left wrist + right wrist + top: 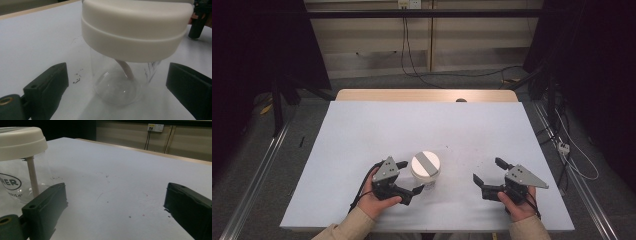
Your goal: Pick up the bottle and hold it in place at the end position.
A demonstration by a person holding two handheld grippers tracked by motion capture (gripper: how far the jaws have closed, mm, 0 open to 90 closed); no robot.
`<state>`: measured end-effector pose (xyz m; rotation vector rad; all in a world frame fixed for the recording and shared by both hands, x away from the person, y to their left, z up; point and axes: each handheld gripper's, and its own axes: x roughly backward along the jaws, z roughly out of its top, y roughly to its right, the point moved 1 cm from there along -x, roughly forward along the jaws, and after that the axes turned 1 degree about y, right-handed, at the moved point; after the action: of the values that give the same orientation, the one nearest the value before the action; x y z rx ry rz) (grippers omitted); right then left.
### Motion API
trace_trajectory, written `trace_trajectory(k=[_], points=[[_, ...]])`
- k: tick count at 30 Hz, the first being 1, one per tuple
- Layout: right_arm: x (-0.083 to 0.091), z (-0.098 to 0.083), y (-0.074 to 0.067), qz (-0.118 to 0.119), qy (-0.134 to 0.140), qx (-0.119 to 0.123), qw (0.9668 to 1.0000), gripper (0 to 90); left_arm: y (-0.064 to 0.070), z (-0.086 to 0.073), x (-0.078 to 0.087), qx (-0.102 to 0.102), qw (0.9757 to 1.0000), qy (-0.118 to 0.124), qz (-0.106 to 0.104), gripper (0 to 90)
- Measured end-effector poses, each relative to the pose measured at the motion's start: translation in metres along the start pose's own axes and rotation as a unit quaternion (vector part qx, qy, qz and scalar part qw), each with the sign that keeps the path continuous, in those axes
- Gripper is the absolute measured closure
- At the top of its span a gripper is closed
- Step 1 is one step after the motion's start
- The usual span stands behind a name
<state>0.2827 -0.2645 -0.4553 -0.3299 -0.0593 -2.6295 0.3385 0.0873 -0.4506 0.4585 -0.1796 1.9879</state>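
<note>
A clear jar (426,176) with a white lid (425,163) stands upright on the white table cover (427,125), near the front middle. My left gripper (410,177) is open, its jaws on either side of the jar's left part without touching it. In the left gripper view the jar (117,85) stands close between the wide-apart jaws, a pale tube inside it under the lid (135,27). My right gripper (490,171) is open and empty, well to the jar's right. In the right gripper view the jar (15,182) is at the left edge, outside my right gripper (116,195).
Small dark specks (77,78) dot the cover beside the jar. A bare wooden table edge (427,95) runs along the far side. Cables (452,75) lie on the floor beyond, and metal rails (257,170) flank the table.
</note>
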Motion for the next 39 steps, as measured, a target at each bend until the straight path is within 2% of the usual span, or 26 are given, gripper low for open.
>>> trace_trajectory(k=[3, 6, 24, 32, 39], points=[[0.0, 0.0, 0.001, 0.0, 0.001, -0.001, 1.0, 4.0, 0.0, 0.001, -0.005, 0.003, 1.0, -0.002, 0.008, 4.0], [0.0, 0.0, 0.002, -0.001, 0.001, -0.001, 1.0, 4.0, 0.001, 0.001, -0.011, 0.01, 0.9999, -0.004, 0.007, 4.0], [-0.001, 0.0, 0.002, -0.001, -0.002, 0.002, 1.0, 4.1, 0.013, 0.004, -0.036, 0.008, 0.9994, -0.011, 0.032, 6.2], [-0.001, 0.0, 0.001, -0.002, -0.002, 0.003, 1.0, 4.1, 0.012, 0.005, -0.039, 0.007, 0.999, -0.011, 0.042, 7.1], [-0.001, 0.001, 0.001, 0.0, -0.001, 0.004, 1.0, 4.1, 0.013, 0.006, -0.041, 0.006, 0.9992, -0.003, 0.04, 8.7]])
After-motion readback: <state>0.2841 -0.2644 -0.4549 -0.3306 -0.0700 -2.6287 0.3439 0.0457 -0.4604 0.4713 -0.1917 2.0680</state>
